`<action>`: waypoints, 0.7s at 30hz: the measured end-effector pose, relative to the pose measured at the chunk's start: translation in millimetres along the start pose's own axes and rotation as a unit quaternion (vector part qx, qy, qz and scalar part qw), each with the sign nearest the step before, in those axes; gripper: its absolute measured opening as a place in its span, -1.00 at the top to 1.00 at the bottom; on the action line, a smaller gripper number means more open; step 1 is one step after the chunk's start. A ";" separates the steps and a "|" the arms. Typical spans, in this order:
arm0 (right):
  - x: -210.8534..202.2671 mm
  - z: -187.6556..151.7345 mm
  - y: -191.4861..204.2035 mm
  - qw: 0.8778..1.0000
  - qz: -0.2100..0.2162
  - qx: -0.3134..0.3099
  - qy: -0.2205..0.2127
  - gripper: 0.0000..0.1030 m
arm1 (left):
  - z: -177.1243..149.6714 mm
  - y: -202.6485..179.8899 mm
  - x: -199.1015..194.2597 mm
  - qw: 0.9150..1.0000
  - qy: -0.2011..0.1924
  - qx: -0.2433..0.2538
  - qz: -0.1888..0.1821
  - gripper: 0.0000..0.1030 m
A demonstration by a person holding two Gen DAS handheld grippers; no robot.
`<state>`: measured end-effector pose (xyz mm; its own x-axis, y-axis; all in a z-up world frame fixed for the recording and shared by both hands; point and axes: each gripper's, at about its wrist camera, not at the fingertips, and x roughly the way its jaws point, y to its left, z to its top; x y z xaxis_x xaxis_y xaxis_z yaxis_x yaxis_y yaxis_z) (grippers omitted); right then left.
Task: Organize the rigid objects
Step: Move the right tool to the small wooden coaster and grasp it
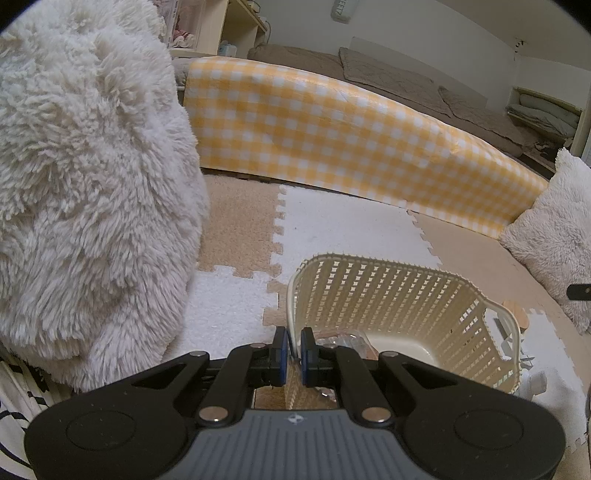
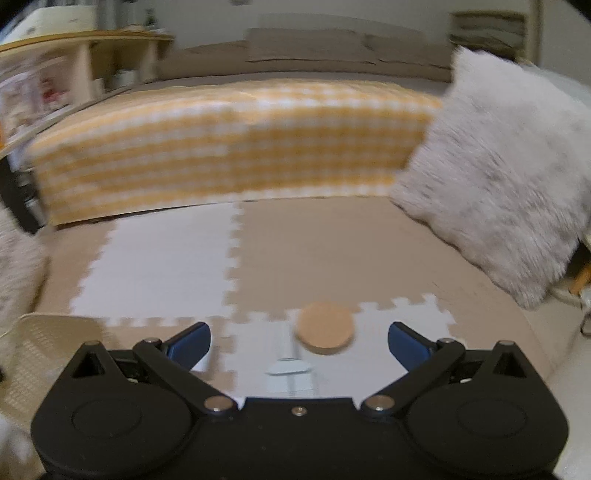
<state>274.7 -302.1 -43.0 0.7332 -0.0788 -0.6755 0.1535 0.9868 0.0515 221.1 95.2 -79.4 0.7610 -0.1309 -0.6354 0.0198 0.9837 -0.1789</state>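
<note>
Spreading across the floor, a beige and white puzzle-piece foam mat [image 1: 343, 218] is carrying everything, with a yellow gingham-covered cushion [image 1: 332, 129] running along its far edge and fluffy white pillows [image 1: 85, 177] sitting at both sides.

On the mat, a cream perforated plastic basket [image 1: 388, 295] is standing upright, and the left gripper [image 1: 293, 354] is pinching its near rim, the blue pads nearly together with only the thin wall between them. Some clear-wrapped items are lying inside the basket, too hidden to name.

The right gripper [image 2: 299, 341] is hanging above the mat with its jaws spread as wide as they go, holding nothing. Just ahead of it, between the fingers' lines, a round cork coaster [image 2: 325, 328] is lying flat on the white tile, well apart from the basket. A pale, blurred object [image 2: 290, 373] is lying just nearer the camera; I cannot tell what it is.

The coaster is probably light, stiff and slightly grippy, but thin and flush with the soft mat, so taking it across its edge, pads pressing into the foam, looks best.

High on the far wall in the left wrist view, a sign [image 1: 341, 9] is showing letters too distorted to read.
</note>
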 end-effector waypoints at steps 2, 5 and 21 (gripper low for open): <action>13.4 -4.6 -10.8 1.000 -0.002 0.013 0.000 -1.00 | 0.1 0.2 0.1 1.000 0.000 0.000 0.000 0.86; 35.0 -7.8 -22.0 0.999 -0.008 0.031 0.009 -1.00 | -0.6 -0.7 -0.8 1.000 0.000 0.001 0.000 0.86; 119.7 -19.5 -37.0 0.995 -0.049 -0.023 0.079 -1.00 | -1.2 -0.7 -2.2 1.000 -0.001 0.009 0.001 0.85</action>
<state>343.9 -345.2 -140.1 0.6020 -0.1546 -0.7834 0.1859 0.9813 -0.0508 218.6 94.7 -78.8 0.7619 -0.1286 -0.6348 0.0301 0.9861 -0.1636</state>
